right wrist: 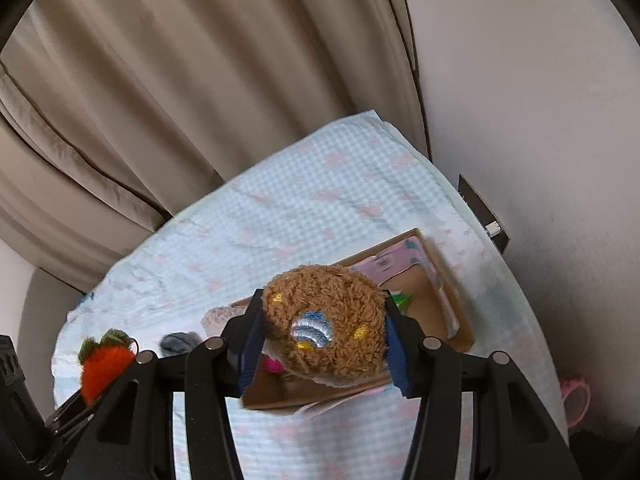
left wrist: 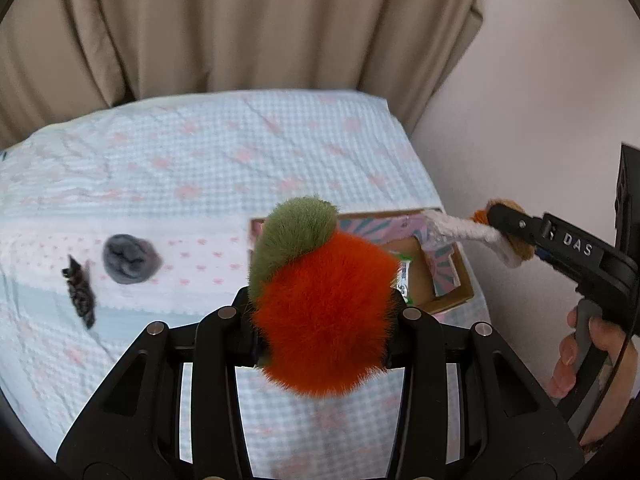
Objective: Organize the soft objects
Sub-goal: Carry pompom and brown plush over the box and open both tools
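My left gripper (left wrist: 320, 312) is shut on a fluffy orange carrot plush (left wrist: 324, 316) with a green top, held above the bed. In the right wrist view the same carrot plush (right wrist: 105, 368) shows at the lower left. My right gripper (right wrist: 322, 340) is shut on a brown curly plush (right wrist: 326, 320) with a white underside and a blue-and-silver embroidered patch. It hangs over an open cardboard box (right wrist: 440, 312). From the left wrist view the right gripper (left wrist: 510, 232) holds that brown plush (left wrist: 506, 206) above the box (left wrist: 452, 280).
A grey rolled sock (left wrist: 129, 258) and a dark patterned cloth piece (left wrist: 82, 296) lie on the light-blue checked bedspread (left wrist: 200, 160). Beige curtains (left wrist: 240, 20) hang behind the bed; a wall stands at the right. A pink item (right wrist: 576, 396) lies past the bed's right edge.
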`<state>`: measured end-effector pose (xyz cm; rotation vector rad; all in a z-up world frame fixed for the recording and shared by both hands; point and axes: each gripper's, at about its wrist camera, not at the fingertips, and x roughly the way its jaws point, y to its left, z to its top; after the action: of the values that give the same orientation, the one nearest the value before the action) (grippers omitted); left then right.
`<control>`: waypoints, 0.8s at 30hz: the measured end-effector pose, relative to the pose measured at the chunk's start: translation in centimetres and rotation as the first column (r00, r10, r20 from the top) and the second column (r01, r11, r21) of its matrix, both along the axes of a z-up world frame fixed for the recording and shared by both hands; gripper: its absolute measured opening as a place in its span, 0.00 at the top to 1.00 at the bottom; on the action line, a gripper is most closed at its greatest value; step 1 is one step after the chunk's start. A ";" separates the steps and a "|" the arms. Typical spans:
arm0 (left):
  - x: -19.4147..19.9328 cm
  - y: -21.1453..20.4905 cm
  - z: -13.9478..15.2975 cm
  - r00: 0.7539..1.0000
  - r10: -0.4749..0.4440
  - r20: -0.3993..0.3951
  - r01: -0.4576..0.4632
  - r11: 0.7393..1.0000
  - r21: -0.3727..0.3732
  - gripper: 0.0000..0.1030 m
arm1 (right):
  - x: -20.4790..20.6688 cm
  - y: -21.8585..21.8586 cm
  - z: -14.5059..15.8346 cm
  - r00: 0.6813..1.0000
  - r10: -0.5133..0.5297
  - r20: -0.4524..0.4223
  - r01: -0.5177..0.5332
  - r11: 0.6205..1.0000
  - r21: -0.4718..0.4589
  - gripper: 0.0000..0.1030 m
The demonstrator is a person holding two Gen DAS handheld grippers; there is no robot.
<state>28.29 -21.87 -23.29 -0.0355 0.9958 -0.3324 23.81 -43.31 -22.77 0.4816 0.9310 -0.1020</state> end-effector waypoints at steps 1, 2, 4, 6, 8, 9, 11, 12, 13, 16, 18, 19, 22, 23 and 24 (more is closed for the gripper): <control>0.5 -0.9 -0.8 1.000 -0.006 -0.013 0.006 1.000 0.009 0.64 | 0.6 -0.6 -1.0 1.000 0.005 -0.010 -0.005 1.000 -0.002 0.53; 0.9 -1.7 -1.5 1.000 -0.012 -0.024 0.012 1.000 0.018 0.64 | 1.0 -1.1 -1.6 1.000 0.009 -0.014 -0.009 1.000 -0.001 0.53; 2.0 -3.5 -3.4 0.998 -0.028 -0.052 0.030 0.999 0.038 0.64 | 2.2 -1.9 -3.5 0.999 0.017 -0.035 -0.017 1.000 0.000 0.53; 3.1 -5.0 -5.4 0.996 -0.040 -0.078 0.044 0.998 0.055 0.64 | 3.5 -2.6 -5.3 0.998 0.023 -0.052 -0.023 1.000 0.014 0.53; 4.1 -6.4 -7.6 0.993 -0.045 -0.112 0.052 0.997 0.061 0.64 | 4.5 -3.1 -7.0 0.997 0.030 -0.070 -0.029 0.999 0.020 0.53; 4.6 -6.9 -8.5 0.991 -0.046 -0.126 0.055 0.996 0.066 0.64 | 5.1 -3.2 -7.8 0.996 0.035 -0.079 -0.034 0.999 0.021 0.53; 5.4 -7.6 -10.1 0.988 -0.051 -0.149 0.062 0.995 0.076 0.64 | 6.2 -3.5 -9.5 0.994 0.045 -0.098 -0.042 0.999 0.026 0.53; 5.8 -8.2 -11.2 0.985 -0.052 -0.165 0.067 0.994 0.086 0.64 | 6.6 -3.6 -10.3 0.993 0.047 -0.106 -0.045 0.999 0.027 0.53; 6.1 -8.5 -11.9 0.983 -0.053 -0.178 0.070 0.993 0.091 0.64 | 6.9 -3.7 -10.9 0.992 0.050 -0.112 -0.047 0.999 0.029 0.53; 6.9 -9.0 -14.2 0.974 -0.046 -0.222 0.072 0.991 0.110 0.64 | 7.9 -3.9 -12.7 0.989 0.055 -0.136 -0.050 0.998 0.040 0.53; 7.2 -9.3 -15.1 0.967 -0.047 -0.251 0.076 0.991 0.107 0.64 | 8.4 -4.0 -13.6 0.987 0.057 -0.151 -0.049 0.997 0.053 0.51; 7.3 -9.5 -15.5 0.964 -0.052 -0.260 0.084 0.990 0.114 0.64 | 8.6 -4.0 -13.9 0.986 0.057 -0.156 -0.048 0.997 0.060 0.50; 7.1 -9.9 -15.3 0.966 -0.067 -0.250 0.102 0.986 0.129 0.30 | 9.3 -4.0 -14.9 0.981 0.072 -0.182 -0.055 0.994 0.099 0.41; 6.9 -9.9 -15.1 0.968 -0.063 -0.244 0.100 0.985 0.143 0.02 | 9.5 -4.0 -15.3 0.977 0.078 -0.201 -0.056 0.992 0.113 0.29; 6.7 -9.7 -14.9 0.971 -0.054 -0.232 0.092 0.983 0.156 0.00 | 9.5 -4.0 -15.5 0.975 0.084 -0.208 -0.061 0.991 0.119 0.11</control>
<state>35.01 -31.57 -38.20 0.1172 1.2515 -0.3162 33.34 -47.26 -38.29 0.5468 1.1675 -0.0352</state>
